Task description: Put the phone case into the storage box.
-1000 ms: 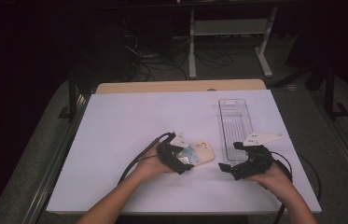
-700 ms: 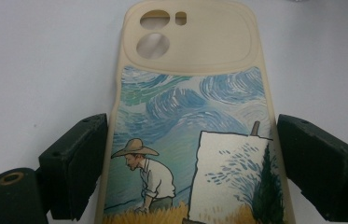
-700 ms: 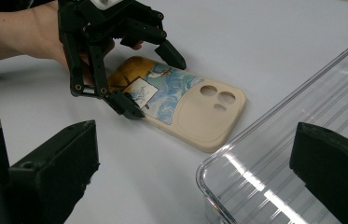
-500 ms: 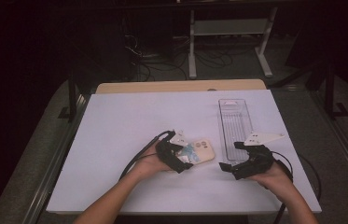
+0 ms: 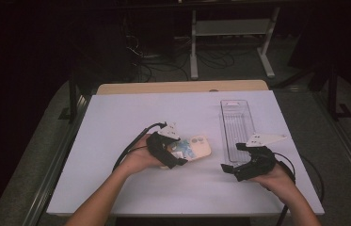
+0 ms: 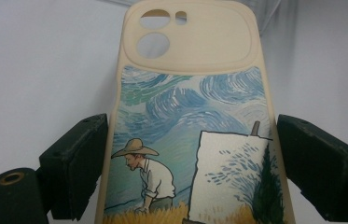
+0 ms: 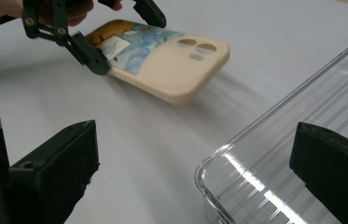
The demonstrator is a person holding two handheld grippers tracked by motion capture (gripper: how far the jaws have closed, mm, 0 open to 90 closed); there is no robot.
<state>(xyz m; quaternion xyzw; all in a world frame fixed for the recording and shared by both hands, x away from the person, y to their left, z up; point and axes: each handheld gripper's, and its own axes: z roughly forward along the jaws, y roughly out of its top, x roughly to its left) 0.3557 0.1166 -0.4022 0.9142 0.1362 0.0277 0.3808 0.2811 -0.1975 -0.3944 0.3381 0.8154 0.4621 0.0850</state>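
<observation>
On the white table (image 5: 116,122), the clear tray (image 5: 237,125) lies at your right, its near corner between your right gripper's (image 5: 232,168) spread jaws, which hold nothing. Left of the tray, your left gripper (image 5: 182,153) pinches the phone case (image 5: 200,146) by its long edges, a pad pressed on each side, camera end pointing toward the tray. From the right gripper view the case looks lifted off the table and tilted, though the gap beneath is hard to judge.
</observation>
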